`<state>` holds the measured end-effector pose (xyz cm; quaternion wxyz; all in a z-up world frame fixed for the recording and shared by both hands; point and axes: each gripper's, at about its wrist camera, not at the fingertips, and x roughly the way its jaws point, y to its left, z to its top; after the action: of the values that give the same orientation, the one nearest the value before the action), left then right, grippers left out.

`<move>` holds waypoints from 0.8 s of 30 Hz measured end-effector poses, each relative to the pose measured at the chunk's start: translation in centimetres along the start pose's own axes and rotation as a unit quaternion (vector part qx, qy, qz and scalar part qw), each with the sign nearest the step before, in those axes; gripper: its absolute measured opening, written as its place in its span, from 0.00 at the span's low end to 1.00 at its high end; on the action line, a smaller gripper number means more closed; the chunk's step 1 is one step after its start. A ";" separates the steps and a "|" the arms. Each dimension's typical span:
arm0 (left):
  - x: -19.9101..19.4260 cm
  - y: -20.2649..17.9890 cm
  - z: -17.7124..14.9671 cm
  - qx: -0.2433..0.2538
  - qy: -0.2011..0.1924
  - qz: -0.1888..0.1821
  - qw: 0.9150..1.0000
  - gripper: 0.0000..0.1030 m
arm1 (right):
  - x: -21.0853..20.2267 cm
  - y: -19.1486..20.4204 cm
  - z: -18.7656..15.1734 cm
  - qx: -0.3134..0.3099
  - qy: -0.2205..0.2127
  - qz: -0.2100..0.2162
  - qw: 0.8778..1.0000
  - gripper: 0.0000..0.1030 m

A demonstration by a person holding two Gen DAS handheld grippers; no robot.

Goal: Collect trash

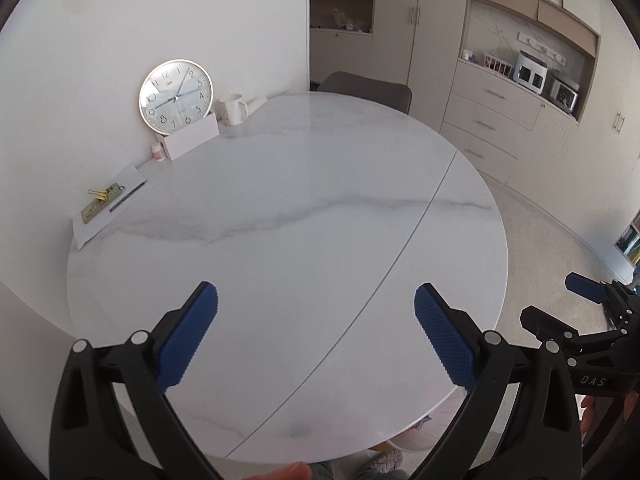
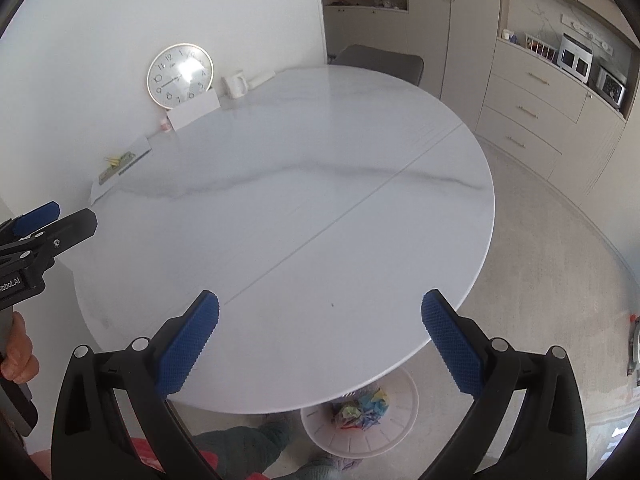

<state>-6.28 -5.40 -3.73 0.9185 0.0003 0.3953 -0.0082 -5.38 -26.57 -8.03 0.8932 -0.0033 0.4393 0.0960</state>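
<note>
The left gripper (image 1: 316, 332) is spread wide with nothing between its blue ribbed pads, held over the near part of the round marble bench (image 1: 304, 208). The right gripper (image 2: 320, 340) is likewise wide open and empty, over the bench's edge nearest the camera. In the left wrist view the right gripper shows at 4 o'clock with the letters "DAS" on its black body; in the right wrist view the left gripper shows at 9 o'clock with the cut-off lettering "obot.AI", and part of a hand (image 2: 18, 354) wraps its handle at the frame edge. The trash (image 2: 362, 408), a heap of crumpled paper in blue, yellow, green and red, lies in a white slotted basket (image 2: 394, 436) on the floor at 6 o'clock, half hidden under the bench rim; in the left wrist view only a sliver of the basket shows. At 10 o'clock on the bench a round clock (image 1: 175, 98) leans on the wall behind a white box (image 1: 192, 140), its dial bearing a small script logo too fine to read and glare washing it out in the right wrist view. Beside it stand a white mug (image 1: 234, 109) and a tiny pink-capped jar (image 1: 158, 153). Toward 9 o'clock lies a sheet of paper (image 1: 112, 204) with a binder clip and a ruler-like strip whose markings are illegible.
</note>
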 end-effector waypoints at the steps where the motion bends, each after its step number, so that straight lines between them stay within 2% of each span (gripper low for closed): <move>1: -0.4 0.1 0.5 0.001 -0.009 0.001 1.000 0.92 | -0.5 0.1 0.7 0.000 -0.009 -0.002 1.000 0.98; 7: -2.5 -0.6 3.2 0.018 -0.061 -0.002 0.998 0.92 | -3.5 -0.4 3.7 0.010 -0.067 -0.016 0.998 0.98; 12: -3.3 -1.0 4.7 0.020 -0.085 -0.010 0.996 0.92 | -4.8 -1.0 5.1 0.010 -0.091 -0.033 0.995 0.98; 24: -3.4 -1.4 5.2 0.020 -0.087 -0.018 0.996 0.92 | -4.9 -0.9 5.6 0.000 -0.099 -0.049 0.994 0.98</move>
<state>-4.83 -6.82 2.30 0.9488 0.0109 0.3139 -0.0329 -3.76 -27.72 -0.82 0.9359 -0.0153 0.3480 0.0520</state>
